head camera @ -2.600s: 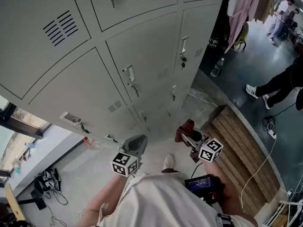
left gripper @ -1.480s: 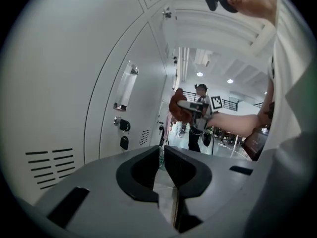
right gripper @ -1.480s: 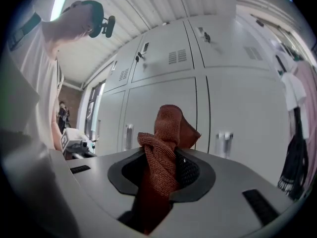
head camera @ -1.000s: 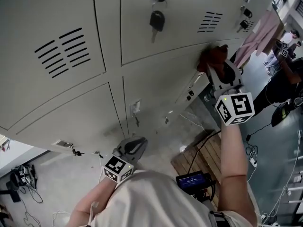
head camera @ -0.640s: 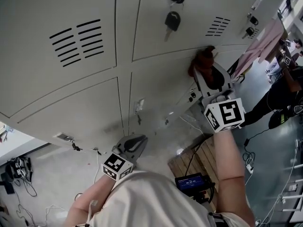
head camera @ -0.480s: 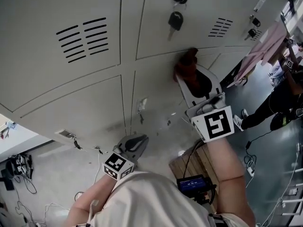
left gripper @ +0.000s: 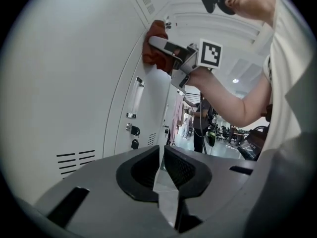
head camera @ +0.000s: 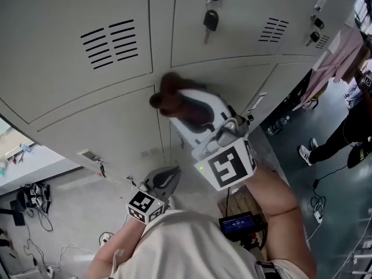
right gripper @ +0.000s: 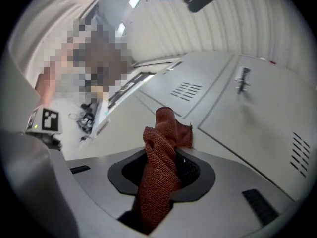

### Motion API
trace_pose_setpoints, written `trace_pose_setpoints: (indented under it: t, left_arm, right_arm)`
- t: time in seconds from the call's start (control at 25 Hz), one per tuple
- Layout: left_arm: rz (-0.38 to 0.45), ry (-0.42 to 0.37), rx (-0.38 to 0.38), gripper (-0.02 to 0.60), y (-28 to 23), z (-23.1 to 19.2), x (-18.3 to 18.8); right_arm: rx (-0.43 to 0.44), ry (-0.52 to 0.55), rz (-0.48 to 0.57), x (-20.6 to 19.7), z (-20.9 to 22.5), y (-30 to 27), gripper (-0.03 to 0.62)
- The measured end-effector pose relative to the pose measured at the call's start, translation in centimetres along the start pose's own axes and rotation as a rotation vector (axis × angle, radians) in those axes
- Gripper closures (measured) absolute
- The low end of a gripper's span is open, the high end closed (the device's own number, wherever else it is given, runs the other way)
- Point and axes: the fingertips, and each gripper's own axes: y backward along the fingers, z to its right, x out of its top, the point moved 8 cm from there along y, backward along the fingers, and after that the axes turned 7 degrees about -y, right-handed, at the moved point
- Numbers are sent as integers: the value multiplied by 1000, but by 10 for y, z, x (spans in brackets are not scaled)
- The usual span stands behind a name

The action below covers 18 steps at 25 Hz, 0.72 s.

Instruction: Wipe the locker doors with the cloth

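A rust-red cloth (head camera: 167, 95) is bunched in my right gripper (head camera: 174, 106), which is shut on it and presses it against the grey locker doors (head camera: 87, 97), near the seam below a vented door. In the right gripper view the cloth (right gripper: 160, 157) stands up between the jaws, its tip against a door panel (right gripper: 257, 128). My left gripper (head camera: 165, 179) hangs low by the person's body, shut and holding nothing. The left gripper view shows its jaws (left gripper: 162, 155) closed, with the cloth (left gripper: 154, 53) high on the door ahead.
Keys (head camera: 210, 20) hang from a lock on the upper door. Small handles (head camera: 93, 156) stick out of the lower doors. A pink garment (head camera: 342, 56) hangs at right and a person's legs (head camera: 343, 141) stand there. A wooden pallet (head camera: 239, 197) and cables (head camera: 29, 197) lie on the floor.
My right gripper rose from near the floor with the cloth, then swept it left and down across the locker fronts. The left gripper has stayed where it was.
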Motion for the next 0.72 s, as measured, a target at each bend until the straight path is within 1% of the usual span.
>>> trace_pose_setpoints:
  t: [0.04,0.08,0.12,0.16,0.2,0.24,0.32,0.52,0.72]
  left_arm:
    - [-2,-2,1,546,0,1,0]
    - [-2,-7,0,546,0,2,2]
    - [-1,-12,-3,546,-1,4,3]
    - [0,-16,-4,546,-2,4,5]
    - [0,-20,-4,546,-4,5,7]
    - [-1,-22,-3,546,-6,6,8]
    - [-11,-27,-6,546,-8,7,9]
    - [-44,-31,-41,546,-20,17,10]
    - [-46,-48,-84,546,-40,29,18]
  right_arm:
    - [43,89,-21,-4,-11,-4,477]
    - [63,178,-40,-9,-19,-5,477]
    - [63,252,-56,-15,-25,-5,477]
    - [53,299,-67,-22,-27,-2,477]
    - [38,313,-75,-29,-24,2,477]
    - [22,295,-81,-38,-19,8,477]
    - [-21,216,-95,-55,-4,22,477]
    - [-173,42,-163,-101,41,69,477]
    - [-321,-213,-187,-145,86,113,477]
